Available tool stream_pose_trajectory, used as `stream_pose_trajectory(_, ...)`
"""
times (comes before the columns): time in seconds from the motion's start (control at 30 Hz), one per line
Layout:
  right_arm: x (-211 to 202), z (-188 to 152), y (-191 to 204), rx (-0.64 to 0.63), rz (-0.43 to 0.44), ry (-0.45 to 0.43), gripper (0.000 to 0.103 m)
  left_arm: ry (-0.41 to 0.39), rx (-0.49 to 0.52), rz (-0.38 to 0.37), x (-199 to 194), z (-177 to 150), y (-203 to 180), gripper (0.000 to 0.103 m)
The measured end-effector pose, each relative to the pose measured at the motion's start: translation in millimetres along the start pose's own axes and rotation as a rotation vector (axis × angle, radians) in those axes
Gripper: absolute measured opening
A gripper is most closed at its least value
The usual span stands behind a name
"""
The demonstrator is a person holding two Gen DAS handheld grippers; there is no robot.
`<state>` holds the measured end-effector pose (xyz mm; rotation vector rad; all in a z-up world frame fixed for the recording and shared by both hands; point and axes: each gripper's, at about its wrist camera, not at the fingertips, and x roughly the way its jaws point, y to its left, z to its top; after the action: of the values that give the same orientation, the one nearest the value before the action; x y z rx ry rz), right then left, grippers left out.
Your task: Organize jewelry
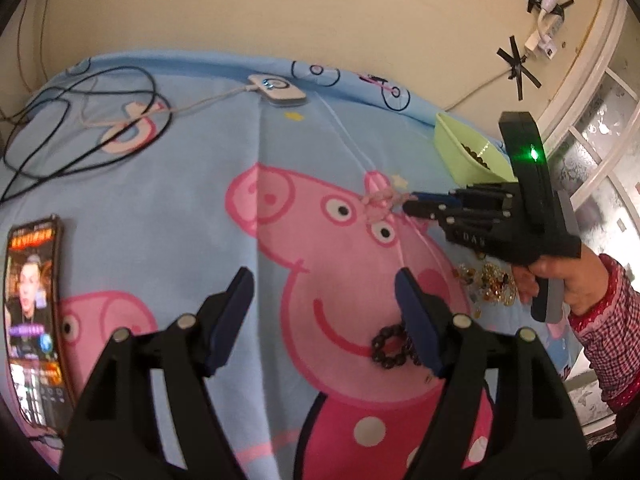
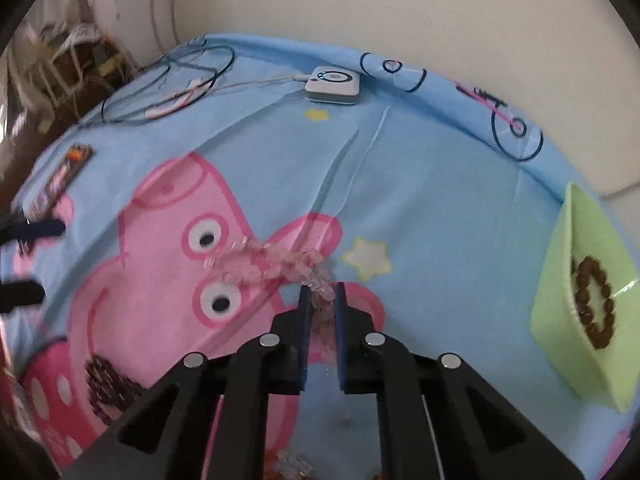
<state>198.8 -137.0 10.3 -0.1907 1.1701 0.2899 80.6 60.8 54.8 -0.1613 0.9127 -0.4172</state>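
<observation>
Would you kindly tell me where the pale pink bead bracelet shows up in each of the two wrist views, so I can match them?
Left wrist view: the pink bracelet is right of centre, pinched at the tip of the right tool, over the pig's ear.
Right wrist view: the bracelet is at centre, trailing left from between the closed fingers.
Shared landmark: the green tray holding a brown bead bracelet, at the right of both views.

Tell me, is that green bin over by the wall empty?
Not empty. The green bin holds a brown bead bracelet lying against its inside; the left wrist view shows dark beads there too.
</observation>
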Motion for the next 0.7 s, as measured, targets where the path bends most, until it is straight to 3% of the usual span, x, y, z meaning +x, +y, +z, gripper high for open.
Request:
stream_pose_trajectory(0.23, -58, -16, -52, 0.245, 0.176, -0.096, 0.0, 0.028, 0.191, 0.0, 31, 29, -59, 0.07)
stream_pose_trajectory(0.37, -96, -18, -66, 0.251, 0.169, -0.159, 0.0, 0.019, 0.329, -0.009, 52, 43, -108, 0.07)
stream_pose_trajectory(0.43, -105, -20, -71, 0.24, 0.161, -0.169, 0.0, 0.003, 0.429, 0.03, 68, 46, -131, 0.076)
stream_pose_trajectory(0.53, -101, -27, -84, 0.298, 0.191, -0.172, 0.0, 0.051, 0.507, 0.079, 104, 50, -142, 0.077)
stream_pose_trajectory(0.63, -93, -32, -94, 0.325, 0.198, -0.165, 0.0, 0.112, 0.518, 0.058, 134, 53, -148, 0.077)
stream_pose_trajectory(0.67, -94, -33, -96, 0.33, 0.199, -0.172, 0.0, 0.129, 0.518, 0.053, 143, 54, -151, 0.072)
stream_pose_trajectory(0.7, -95, -34, -99, 0.328, 0.193, -0.183, 0.0, 0.151, 0.523, 0.063, 154, 57, -154, 0.053)
